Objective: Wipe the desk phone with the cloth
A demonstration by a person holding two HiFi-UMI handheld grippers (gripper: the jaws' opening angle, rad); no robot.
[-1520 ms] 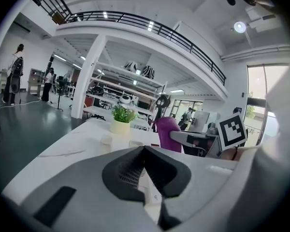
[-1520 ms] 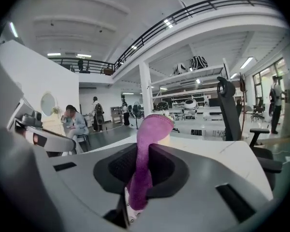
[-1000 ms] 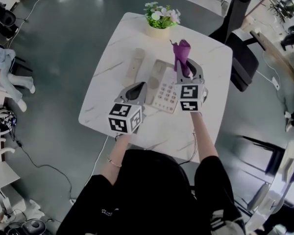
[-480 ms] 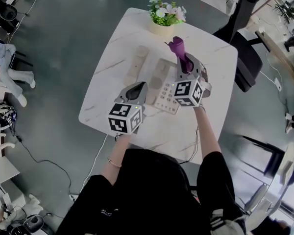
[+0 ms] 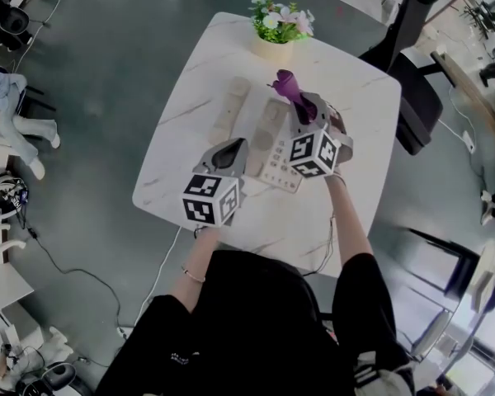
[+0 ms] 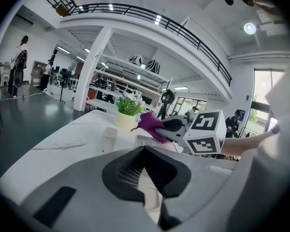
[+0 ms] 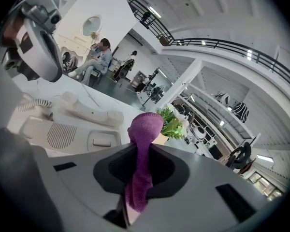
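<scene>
On the white table [image 5: 190, 163] sits the phone [image 5: 268, 134]. Its handset [image 5: 229, 108] is off and lies flat on the table just left of the phone. A pot of flowers [image 5: 276, 27] stands at the far edge.

The right gripper [image 5: 309, 114] is over the phone. Its jaws are pinching a purple cloth [image 5: 286, 85]. The cloth sticks out past the jaws in a soft lump, over the far end of the phone. I cannot tell if it touches the phone.

The left gripper [image 5: 229, 157] is at the near left corner of the phone. Its jaws are pressed together with nothing between them.

A black chair [image 5: 417, 97] stands well off to the right of the table.
</scene>
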